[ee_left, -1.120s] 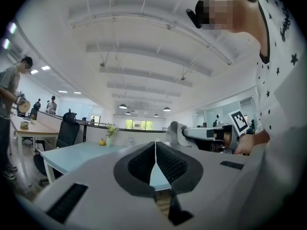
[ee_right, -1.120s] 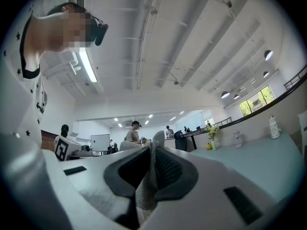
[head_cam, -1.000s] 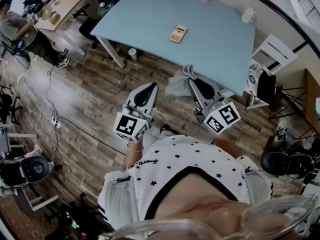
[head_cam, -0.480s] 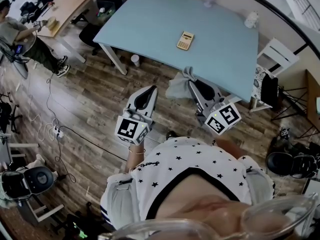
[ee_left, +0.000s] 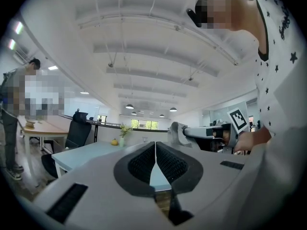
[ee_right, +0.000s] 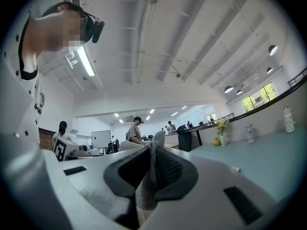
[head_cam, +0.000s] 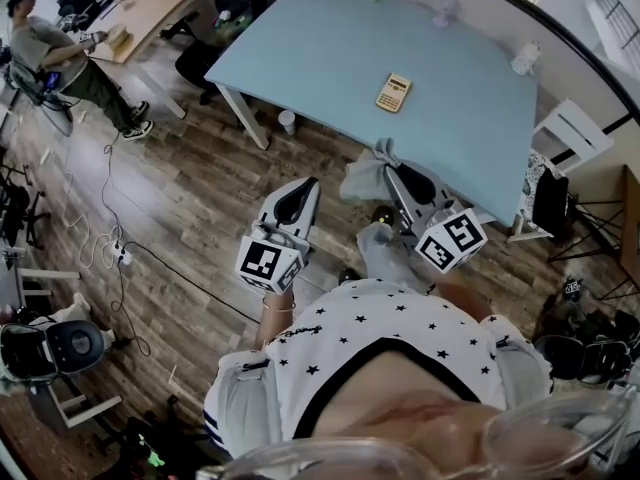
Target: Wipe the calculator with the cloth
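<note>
Lying on the bench (head_cam: 450, 108), one calculator (head_cam: 393, 92) sits well apart from one cloth (head_cam: 362, 176), clamped in the fingers of the right gripper (head_cam: 392, 171); the fingers of the left gripper (head_cam: 302, 193) meet, empty. One cup (head_cam: 287, 121) stands by a bench leg.

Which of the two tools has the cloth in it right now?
The right tool: its jaws pinch the grey cloth. The left tool is shut on nothing.

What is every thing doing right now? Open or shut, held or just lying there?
Left tool: shut, nothing in it.
Right tool: shut on the cloth.
Cloth: bunched up, hanging from the right tool.
Calculator: lying flat on the table, not touched.
</note>
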Demonstrator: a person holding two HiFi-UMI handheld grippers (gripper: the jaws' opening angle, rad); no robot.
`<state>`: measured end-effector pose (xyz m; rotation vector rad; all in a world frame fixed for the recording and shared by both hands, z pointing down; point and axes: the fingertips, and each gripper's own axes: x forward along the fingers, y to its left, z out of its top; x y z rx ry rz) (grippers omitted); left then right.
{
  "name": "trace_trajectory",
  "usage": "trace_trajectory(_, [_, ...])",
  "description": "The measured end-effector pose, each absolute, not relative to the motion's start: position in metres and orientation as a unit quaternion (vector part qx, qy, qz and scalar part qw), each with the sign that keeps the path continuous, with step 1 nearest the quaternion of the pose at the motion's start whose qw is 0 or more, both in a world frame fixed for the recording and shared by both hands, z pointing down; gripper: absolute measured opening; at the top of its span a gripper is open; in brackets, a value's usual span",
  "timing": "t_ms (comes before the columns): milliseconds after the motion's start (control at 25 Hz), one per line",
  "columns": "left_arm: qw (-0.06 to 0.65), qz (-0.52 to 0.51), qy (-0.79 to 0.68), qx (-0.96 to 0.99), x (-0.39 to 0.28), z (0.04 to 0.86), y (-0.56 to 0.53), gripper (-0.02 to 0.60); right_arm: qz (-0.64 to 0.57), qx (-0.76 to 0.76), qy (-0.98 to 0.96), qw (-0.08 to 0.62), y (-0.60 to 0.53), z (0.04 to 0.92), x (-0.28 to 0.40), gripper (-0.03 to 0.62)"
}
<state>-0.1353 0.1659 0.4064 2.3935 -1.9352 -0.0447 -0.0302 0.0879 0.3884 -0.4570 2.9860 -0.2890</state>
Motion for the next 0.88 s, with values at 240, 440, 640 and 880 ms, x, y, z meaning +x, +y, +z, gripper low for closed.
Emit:
trace_trajectory(240, [0.038, -0.003, -0.66, 0.751, -0.17, 0.412, 0.152, 0.031, -0.103, -0.107, 0.987, 0.063, 0.06, 0.389, -0.075, 0.029])
trace_trajectory(440, [0.04, 0.001, -0.666, 0.745, -0.196, 0.413, 0.116, 0.031, -0.109, -0.109, 0.986, 0.062, 0.024, 0.394, -0.094, 0.029])
trace_trajectory(640, [0.028, 0.007, -0.651, 0.759, -0.197, 0.408, 0.065, 0.031, -0.109, -0.13, 0.983, 0.065, -0.026, 0.398, -0.091, 0.029])
trace_trajectory(880, [0.032, 0.009, -0.634, 0.772, -0.187, 0.406, 0.026, 0.031, -0.117, -0.151, 0.979, 0.07, -0.064, 0.399, -0.078, 0.029])
